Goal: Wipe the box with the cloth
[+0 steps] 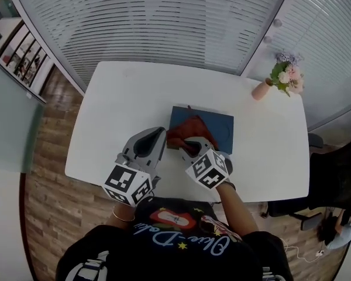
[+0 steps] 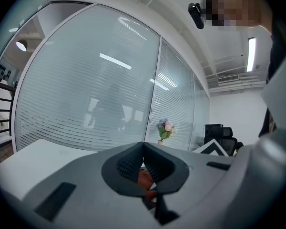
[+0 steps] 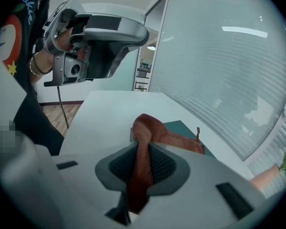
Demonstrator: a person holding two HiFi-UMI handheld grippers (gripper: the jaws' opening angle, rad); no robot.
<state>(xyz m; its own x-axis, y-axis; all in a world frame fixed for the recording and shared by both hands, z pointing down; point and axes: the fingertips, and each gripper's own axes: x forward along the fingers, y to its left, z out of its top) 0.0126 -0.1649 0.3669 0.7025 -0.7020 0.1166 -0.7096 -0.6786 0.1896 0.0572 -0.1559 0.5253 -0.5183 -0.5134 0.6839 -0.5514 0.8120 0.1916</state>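
Observation:
A flat dark blue box (image 1: 219, 127) lies in the middle of the white table (image 1: 117, 98). A red-brown cloth (image 1: 187, 127) is bunched on the box's near left part. My right gripper (image 1: 191, 146) is shut on the cloth (image 3: 155, 130), which runs up between the jaws and drapes forward onto the box (image 3: 183, 128). My left gripper (image 1: 160, 134) sits just left of the cloth, held above the table, jaws shut with nothing between them. The right gripper view shows the left gripper (image 3: 128, 37) raised at upper left. A bit of cloth (image 2: 145, 179) shows behind the left gripper (image 2: 143, 149).
A pink vase of flowers (image 1: 284, 78) stands at the table's far right corner. A dark office chair (image 1: 333, 180) is off the right edge. Glass walls with blinds (image 1: 164, 16) run behind the table. Wood floor (image 1: 47, 157) lies to the left.

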